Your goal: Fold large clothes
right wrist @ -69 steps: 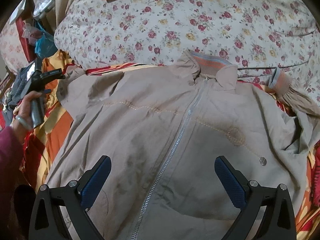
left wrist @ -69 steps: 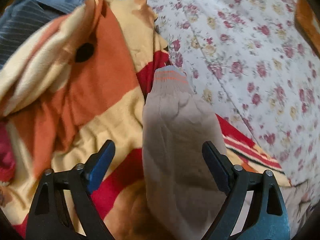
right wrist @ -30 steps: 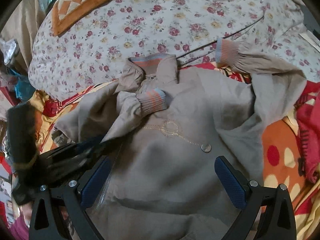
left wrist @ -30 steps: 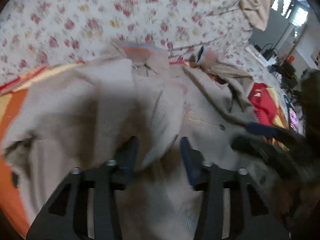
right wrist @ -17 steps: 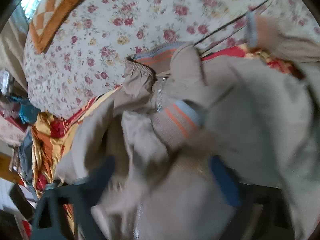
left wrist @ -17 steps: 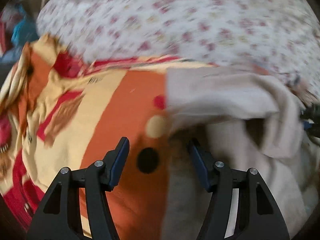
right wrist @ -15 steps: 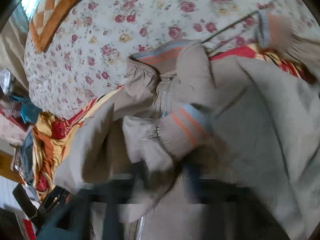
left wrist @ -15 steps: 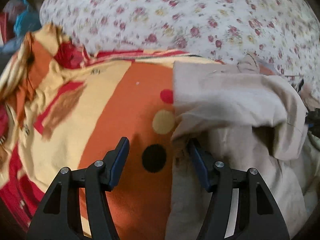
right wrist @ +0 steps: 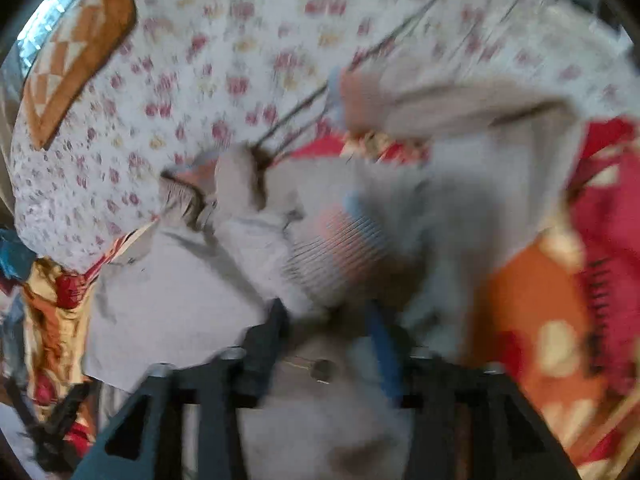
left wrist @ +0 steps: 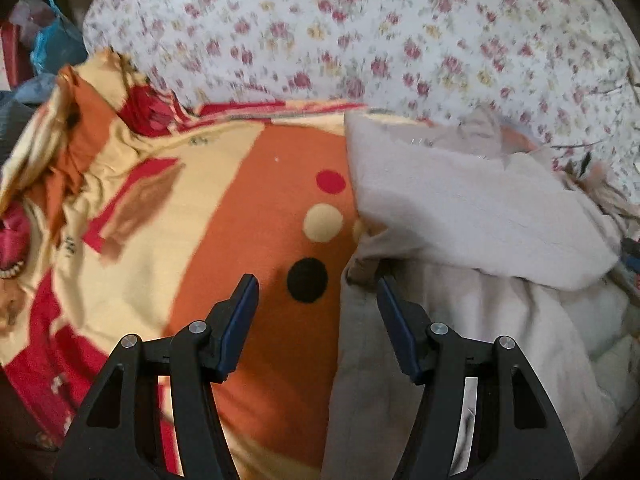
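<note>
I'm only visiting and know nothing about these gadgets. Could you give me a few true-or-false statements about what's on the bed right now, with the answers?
1. The beige zip-up jacket lies on an orange, yellow and red patterned blanket. True.
2. The left gripper is clamped shut on the jacket. False: its jaws stand apart, over the jacket's edge and a black dot on the blanket.
3. A white bedcover with small red flowers lies beyond the jacket. True.
4. The jacket's ribbed striped cuff hangs off the bed. False: it rests on the jacket's front, just ahead of the right gripper.
</note>
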Demonstrator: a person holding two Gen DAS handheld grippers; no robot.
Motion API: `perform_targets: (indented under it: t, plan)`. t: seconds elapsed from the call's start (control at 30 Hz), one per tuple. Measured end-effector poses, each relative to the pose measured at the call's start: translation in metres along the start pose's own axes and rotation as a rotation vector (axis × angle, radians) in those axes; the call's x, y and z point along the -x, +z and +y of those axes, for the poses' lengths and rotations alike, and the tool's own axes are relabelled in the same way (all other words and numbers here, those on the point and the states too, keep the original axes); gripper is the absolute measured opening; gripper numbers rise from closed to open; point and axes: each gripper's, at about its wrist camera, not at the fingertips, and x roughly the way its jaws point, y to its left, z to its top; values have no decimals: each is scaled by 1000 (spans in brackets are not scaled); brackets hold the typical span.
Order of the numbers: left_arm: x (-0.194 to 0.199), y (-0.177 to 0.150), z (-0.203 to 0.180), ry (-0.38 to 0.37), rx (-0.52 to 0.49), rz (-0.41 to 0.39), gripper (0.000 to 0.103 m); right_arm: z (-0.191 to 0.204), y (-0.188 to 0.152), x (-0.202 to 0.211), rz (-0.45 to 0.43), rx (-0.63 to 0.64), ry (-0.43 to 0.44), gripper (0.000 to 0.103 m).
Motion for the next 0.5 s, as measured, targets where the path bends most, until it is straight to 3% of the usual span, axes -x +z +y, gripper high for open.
perform_targets:
  t: [0.07,0.2,0.3,0.5]
  plan:
    - [12,3,-4,-6,-5,-24,62,-3,0,23,-68,16,-45,50]
    - [17,20,-28,-36,-31,-47,62,10,12,38,-104,81,13,50]
    - [8,34,-52,-49,-59,-51,62,33,14,21,-94,160,29,50]
    - [-49,42,-87,19,-116,33,62,42,11,-40,-3,224,-28,50]
